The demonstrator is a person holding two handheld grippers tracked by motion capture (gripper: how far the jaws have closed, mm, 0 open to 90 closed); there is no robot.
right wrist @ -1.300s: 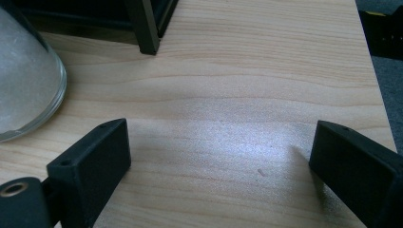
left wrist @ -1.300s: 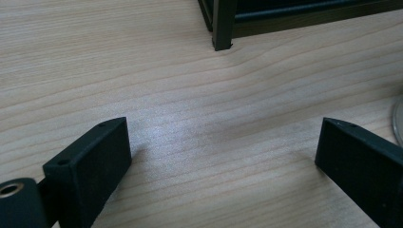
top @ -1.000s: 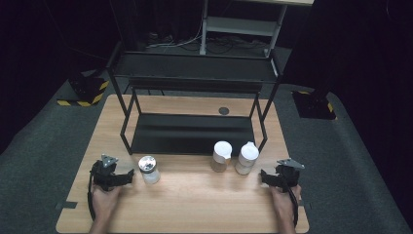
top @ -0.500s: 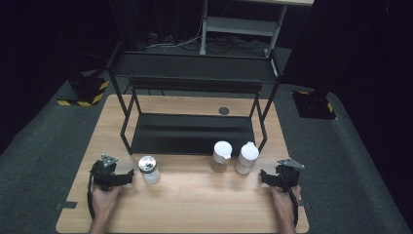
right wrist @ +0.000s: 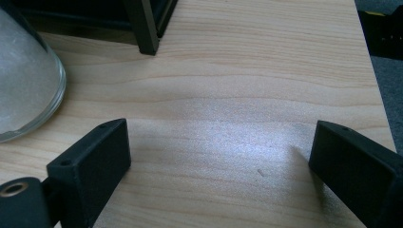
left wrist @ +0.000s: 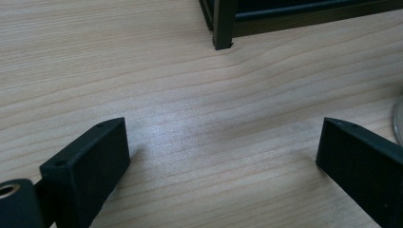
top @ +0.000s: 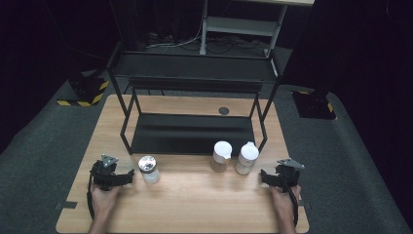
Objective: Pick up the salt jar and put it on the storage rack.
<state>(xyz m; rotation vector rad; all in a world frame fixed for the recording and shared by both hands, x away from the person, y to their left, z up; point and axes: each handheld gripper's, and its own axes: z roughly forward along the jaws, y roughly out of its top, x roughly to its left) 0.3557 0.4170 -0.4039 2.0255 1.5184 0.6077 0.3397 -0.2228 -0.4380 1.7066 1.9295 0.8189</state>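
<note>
Left black two-jaw gripper (top: 127, 176) rests low on the light wooden table (top: 195, 204), jaws spread wide with nothing between them; the clear glass jar with a silver lid (top: 148, 168) stands just beside its tips on the inner side, apart from them. Right black two-jaw gripper (top: 263, 176) also sits wide and empty, with the white-capped jar of pale powder (top: 247, 158) just ahead of its tips and the white-lidded jar of brown powder (top: 221, 156) beyond that. The black metal two-tier rack (top: 192, 134) stands farther ahead of both grippers.
</note>
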